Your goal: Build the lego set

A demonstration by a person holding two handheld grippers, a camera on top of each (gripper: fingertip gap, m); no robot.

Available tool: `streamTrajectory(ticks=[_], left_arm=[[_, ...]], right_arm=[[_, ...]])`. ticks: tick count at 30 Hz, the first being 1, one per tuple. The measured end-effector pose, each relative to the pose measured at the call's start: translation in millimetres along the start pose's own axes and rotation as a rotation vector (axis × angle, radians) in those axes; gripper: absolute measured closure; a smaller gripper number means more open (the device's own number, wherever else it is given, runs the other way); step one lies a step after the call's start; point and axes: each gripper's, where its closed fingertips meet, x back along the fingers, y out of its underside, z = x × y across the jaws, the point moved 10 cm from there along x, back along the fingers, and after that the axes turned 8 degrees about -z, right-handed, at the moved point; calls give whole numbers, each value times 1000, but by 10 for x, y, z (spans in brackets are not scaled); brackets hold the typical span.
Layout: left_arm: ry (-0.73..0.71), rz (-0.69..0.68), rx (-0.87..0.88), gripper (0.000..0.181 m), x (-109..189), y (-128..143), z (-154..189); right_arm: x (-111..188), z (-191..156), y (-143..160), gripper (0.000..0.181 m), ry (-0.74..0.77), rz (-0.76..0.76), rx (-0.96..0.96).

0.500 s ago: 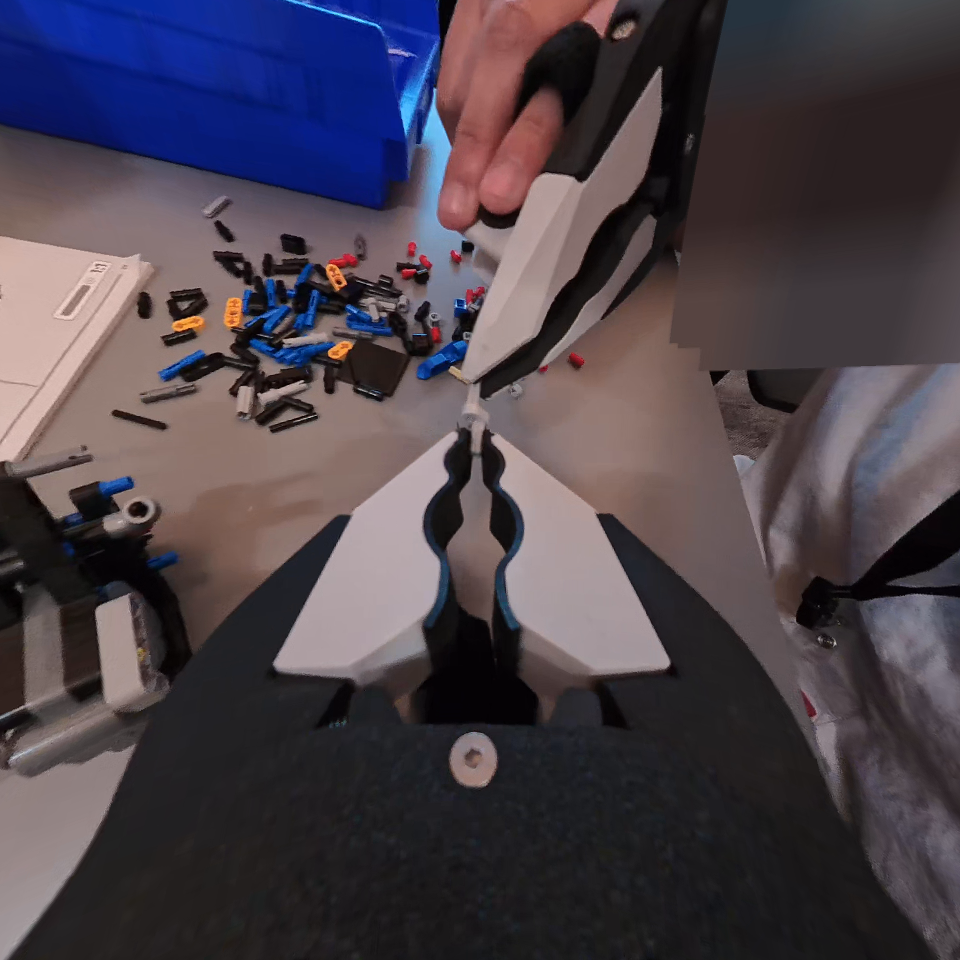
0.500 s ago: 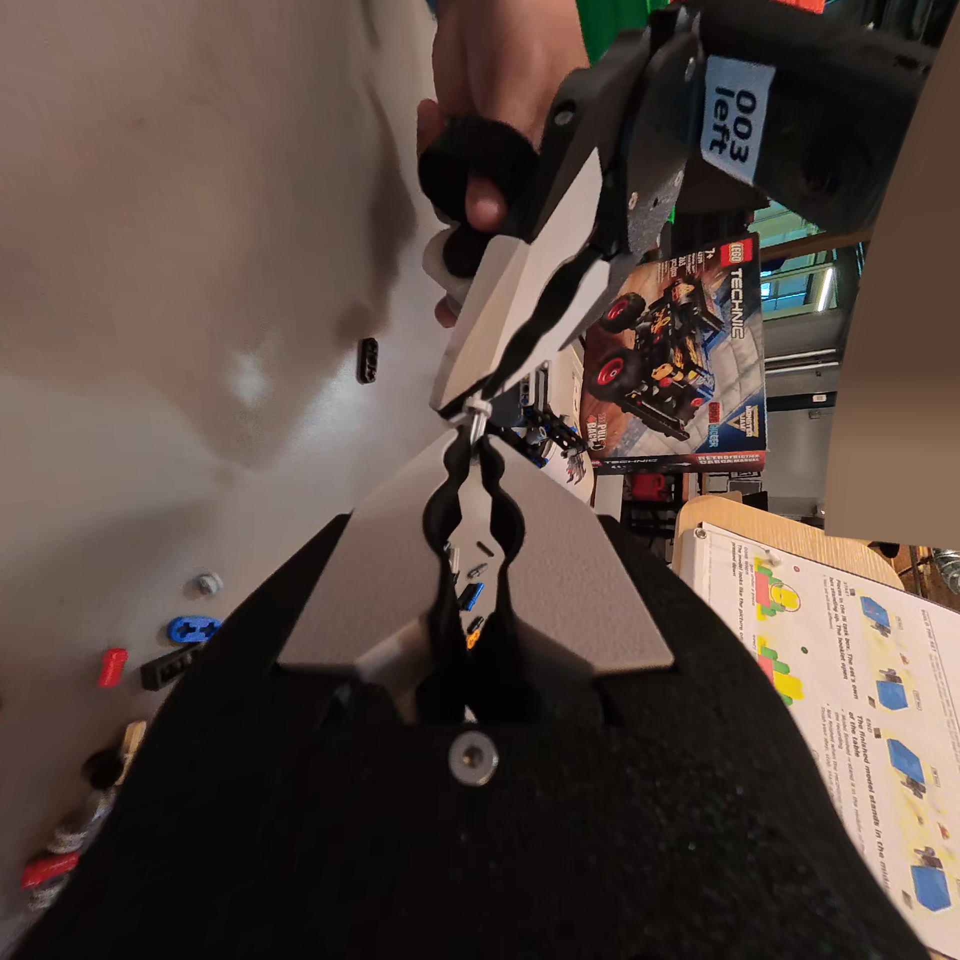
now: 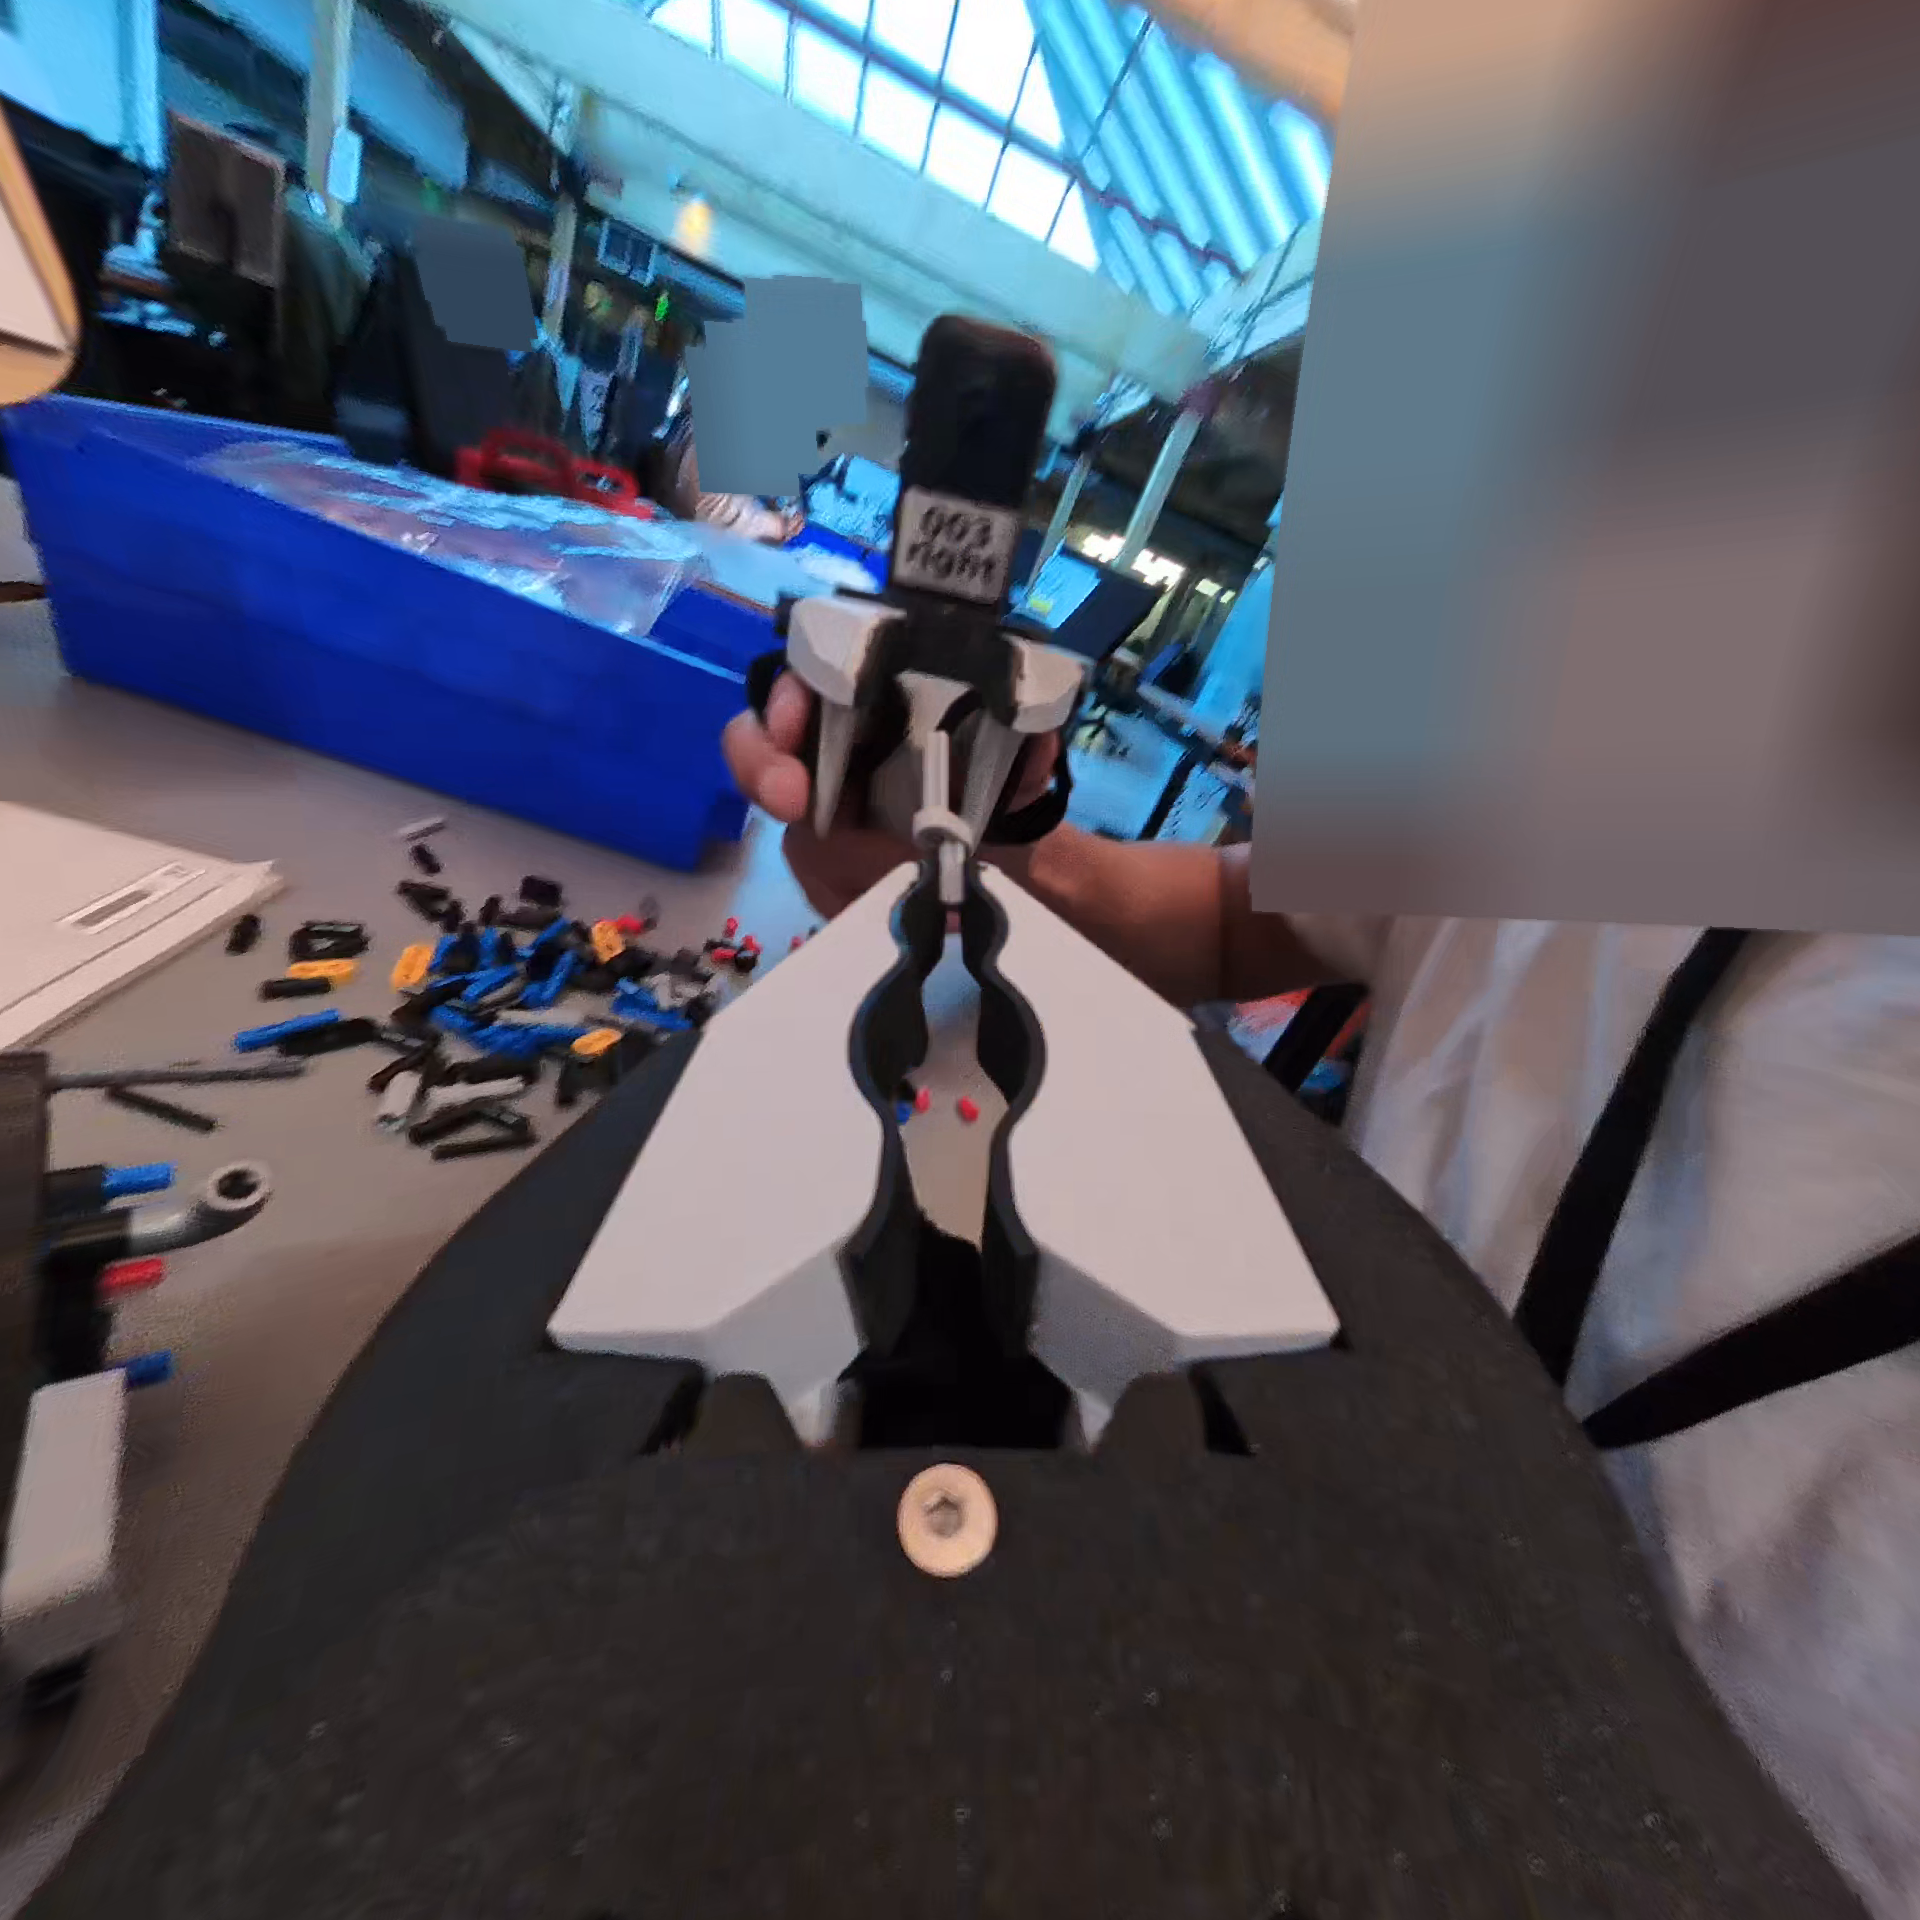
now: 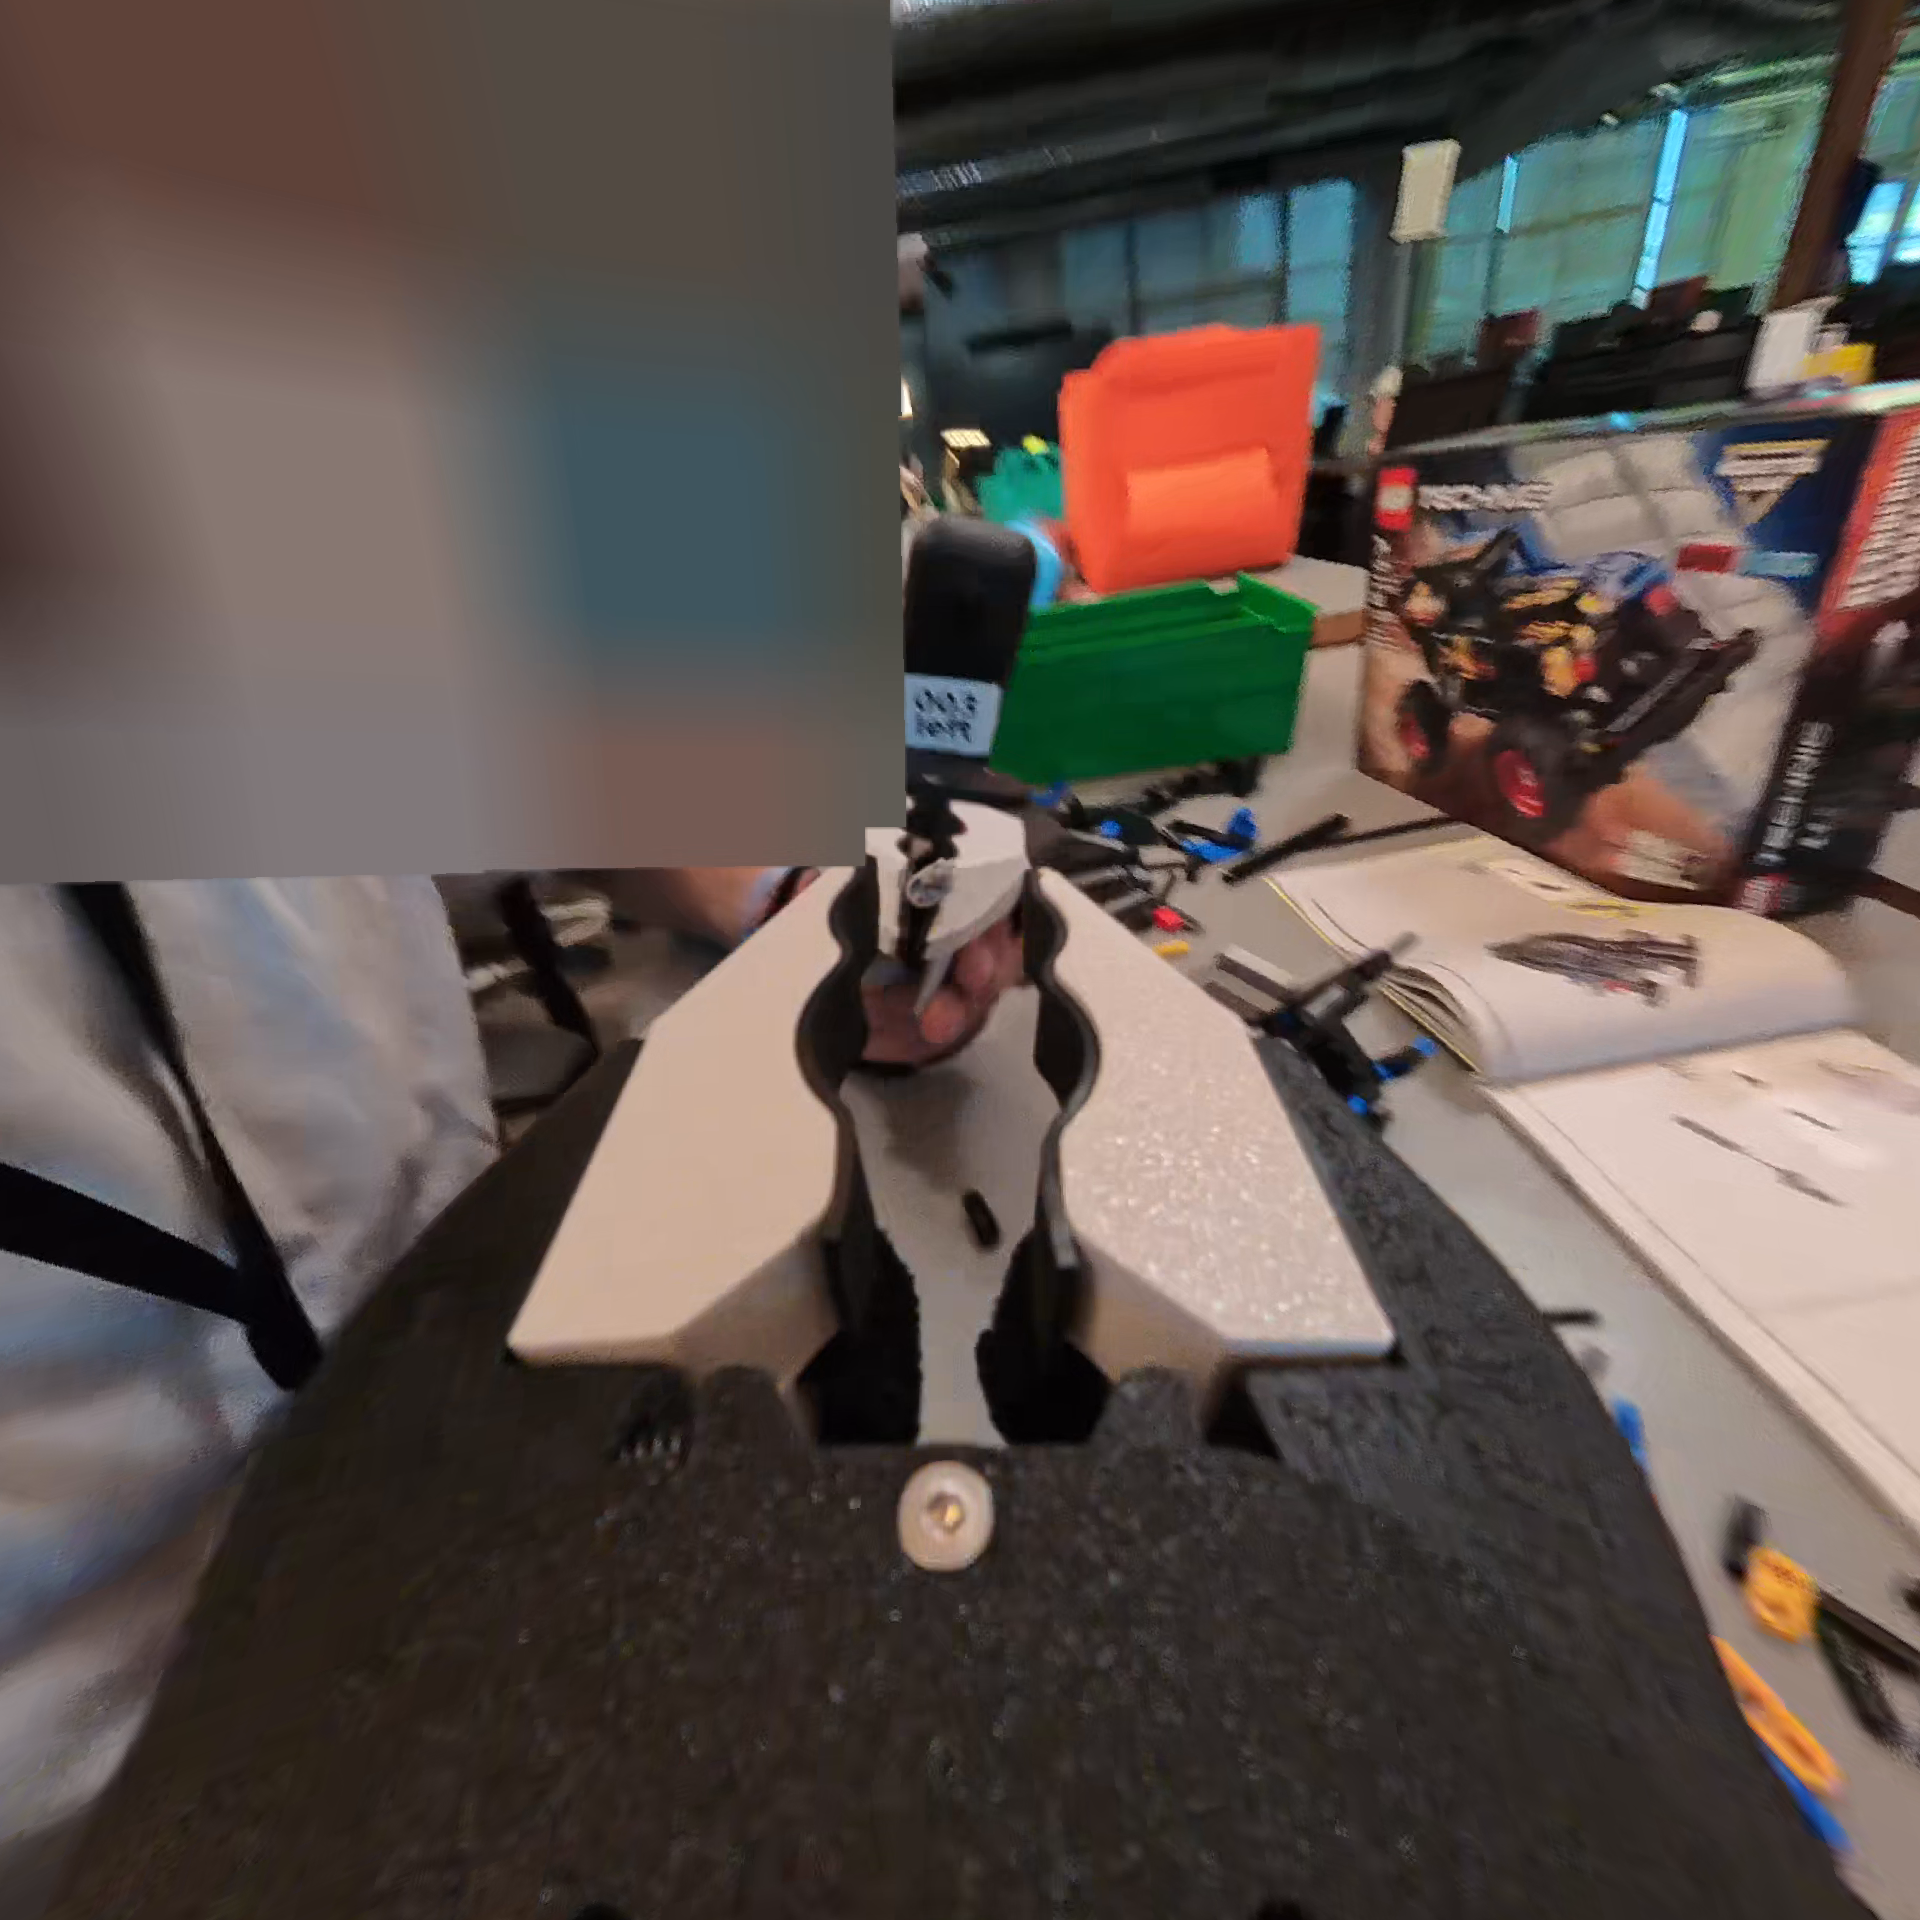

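My left gripper [image 3: 948, 878] is shut on a small light grey axle piece with a bush [image 3: 938, 805], which sticks out past its tips, held up in the air. My right gripper [image 4: 948, 899] is open and empty, with a wide gap between its jaws. The two grippers face each other tip to tip. In the left wrist view the right gripper [image 3: 902, 821] shows behind the axle, held by a hand. In the right wrist view the left gripper [image 4: 935, 935] and the grey piece [image 4: 928, 885] show through the gap.
A pile of loose black, blue, orange and red pieces [image 3: 499, 997] lies on the grey table [image 3: 312, 1195]. A blue bin [image 3: 364, 623] stands behind it. A partly built model [image 3: 94, 1247] is at the left. An open booklet [image 4: 1558, 977], the set's box [image 4: 1621, 665] and a green bin [image 4: 1153, 686] are at the right. Left and right tips are no more than a few centimetres apart.
Both grippers have tipped up from the table and now face each other level. The right gripper has opened and let go of the grey piece. The left still holds it.
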Motion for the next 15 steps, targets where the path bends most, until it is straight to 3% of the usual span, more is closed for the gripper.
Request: streamTrajectory(ticks=[7,15], left_arm=[[84,105,16,180,9,-30,70],[110,95,-6,181,-30,-8,129]], right_arm=[[-140,-117,2,167,-66,87,60],[-243,-201,19,172,-36,62,90]])
